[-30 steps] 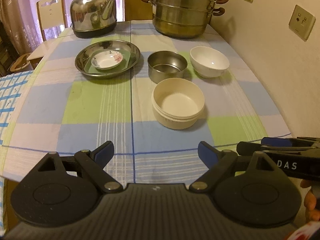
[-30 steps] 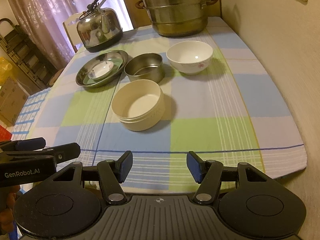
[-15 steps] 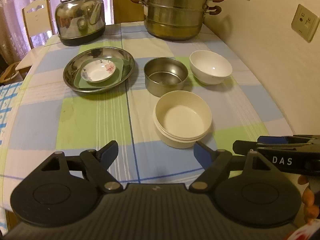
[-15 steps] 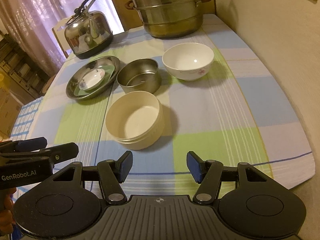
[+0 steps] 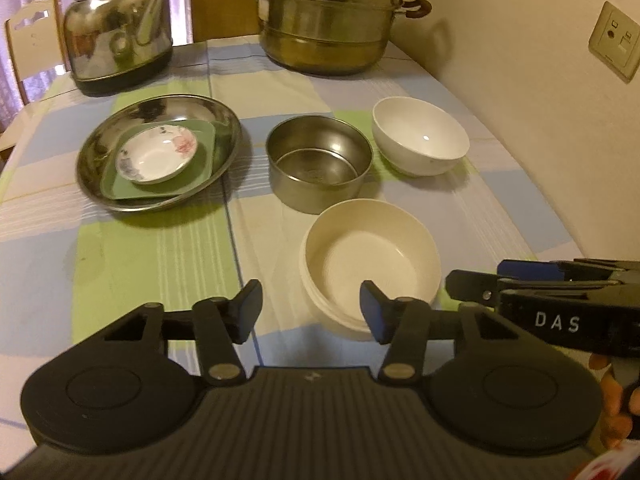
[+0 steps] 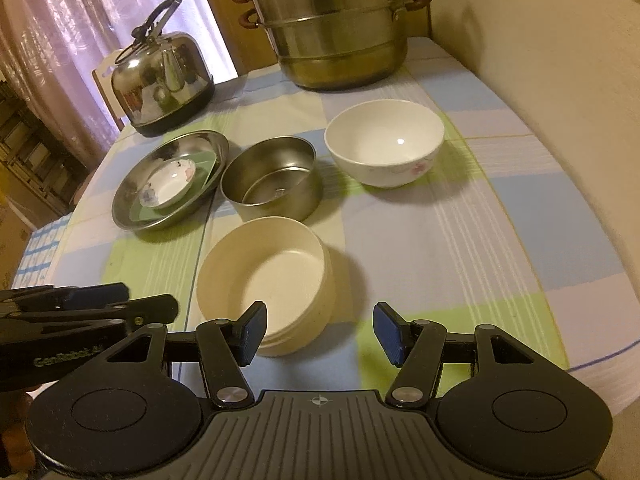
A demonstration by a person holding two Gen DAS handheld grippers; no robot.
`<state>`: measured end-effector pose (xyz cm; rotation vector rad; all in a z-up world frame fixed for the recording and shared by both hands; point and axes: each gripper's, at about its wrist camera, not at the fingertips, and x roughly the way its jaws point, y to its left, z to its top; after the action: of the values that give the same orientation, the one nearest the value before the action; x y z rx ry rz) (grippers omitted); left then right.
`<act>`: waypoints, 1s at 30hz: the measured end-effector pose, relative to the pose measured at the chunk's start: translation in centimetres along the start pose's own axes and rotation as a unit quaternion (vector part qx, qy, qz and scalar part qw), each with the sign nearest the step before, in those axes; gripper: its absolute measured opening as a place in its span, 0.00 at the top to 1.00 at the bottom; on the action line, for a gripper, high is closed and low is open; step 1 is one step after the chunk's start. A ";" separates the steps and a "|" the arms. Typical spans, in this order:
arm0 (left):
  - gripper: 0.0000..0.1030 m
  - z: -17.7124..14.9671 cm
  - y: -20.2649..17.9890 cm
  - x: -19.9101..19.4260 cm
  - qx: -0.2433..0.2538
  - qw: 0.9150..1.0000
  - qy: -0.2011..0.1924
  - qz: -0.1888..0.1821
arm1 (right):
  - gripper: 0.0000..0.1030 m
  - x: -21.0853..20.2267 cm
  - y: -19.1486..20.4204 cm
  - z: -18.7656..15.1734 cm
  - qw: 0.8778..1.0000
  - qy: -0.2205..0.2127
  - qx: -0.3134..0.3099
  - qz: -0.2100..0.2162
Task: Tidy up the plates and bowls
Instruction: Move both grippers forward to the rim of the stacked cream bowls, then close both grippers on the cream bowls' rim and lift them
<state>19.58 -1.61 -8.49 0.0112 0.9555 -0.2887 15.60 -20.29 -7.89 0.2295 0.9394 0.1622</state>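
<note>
Both grippers have come closer to the round cream plastic bowl (image 5: 370,258) ahead; left gripper (image 5: 310,312) closing on nothing, right gripper (image 6: 320,334) parted, empty, above the checked-cloth worktop (image 6: 480,240) beside a cream wall (image 5: 540,80).

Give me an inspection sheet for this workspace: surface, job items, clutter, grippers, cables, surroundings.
Surface: checked tablecloth on the table, flat.
Job items: cream bowl nearest; steel bowl behind it; white bowl beside the steel bowl; steel plate holding a green plate and a small saucer. All upright, empty.
Clutter: kettle and steamer pot at the far edge.
Grippers: left gripper jaws closing, nothing between them; right gripper open, empty. Both short of the cream bowl.
Cables: nothing seen.
Surroundings: wall with sockets, chair, curtain.
</note>
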 end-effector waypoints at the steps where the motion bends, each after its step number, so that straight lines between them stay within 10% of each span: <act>1: 0.57 0.1 0.0 0.5 0.004 1.000 0.003 -0.003 | 0.42 0.3 0.2 0.1 1.000 -0.002 -0.002 -0.002; 30: 0.86 2.1 1.6 7.1 0.052 0.995 0.059 -0.055 | 0.85 5.6 1.0 0.6 0.997 0.019 0.045 -0.057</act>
<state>25.50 -2.08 -13.19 0.0726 1.0598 -0.4438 19.32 -18.12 -11.61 0.2556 0.9964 0.0188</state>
